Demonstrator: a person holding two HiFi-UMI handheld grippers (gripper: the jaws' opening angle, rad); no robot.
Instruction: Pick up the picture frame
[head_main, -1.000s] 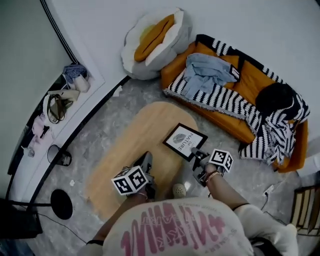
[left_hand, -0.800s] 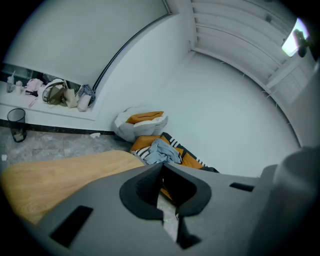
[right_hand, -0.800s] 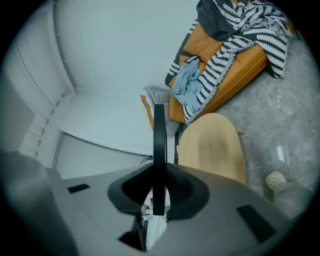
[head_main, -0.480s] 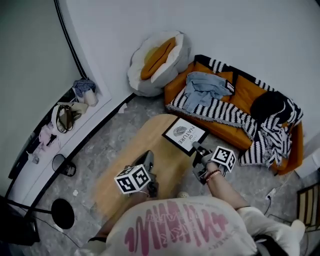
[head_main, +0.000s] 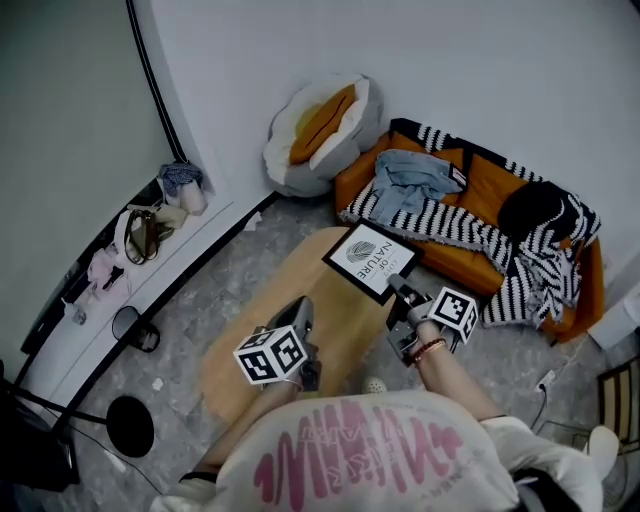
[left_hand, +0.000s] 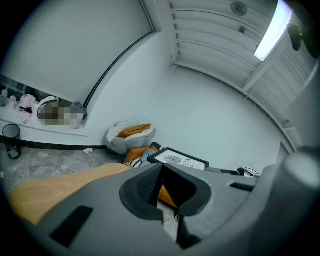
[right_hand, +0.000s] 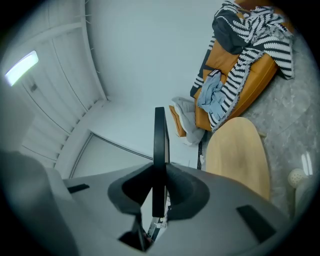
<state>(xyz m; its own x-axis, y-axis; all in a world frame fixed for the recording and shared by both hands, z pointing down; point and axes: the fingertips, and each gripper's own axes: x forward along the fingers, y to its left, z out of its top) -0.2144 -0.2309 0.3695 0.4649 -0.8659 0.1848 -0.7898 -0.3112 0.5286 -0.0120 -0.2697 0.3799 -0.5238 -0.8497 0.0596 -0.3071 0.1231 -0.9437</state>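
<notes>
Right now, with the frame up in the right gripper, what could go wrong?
The right gripper pinches the picture frame only by one thin edge, so it could pivot or slip. It hangs over the far end of the table; a drop would likely hit wood or the floor.

Oval wooden table (head_main: 285, 285) on grey floor (head_main: 205, 300)

Matt black picture frame (head_main: 368, 261), smooth light wooden table (head_main: 300, 285), speckled stone floor (head_main: 215, 295), striped cloth throw (head_main: 440, 215).
</notes>
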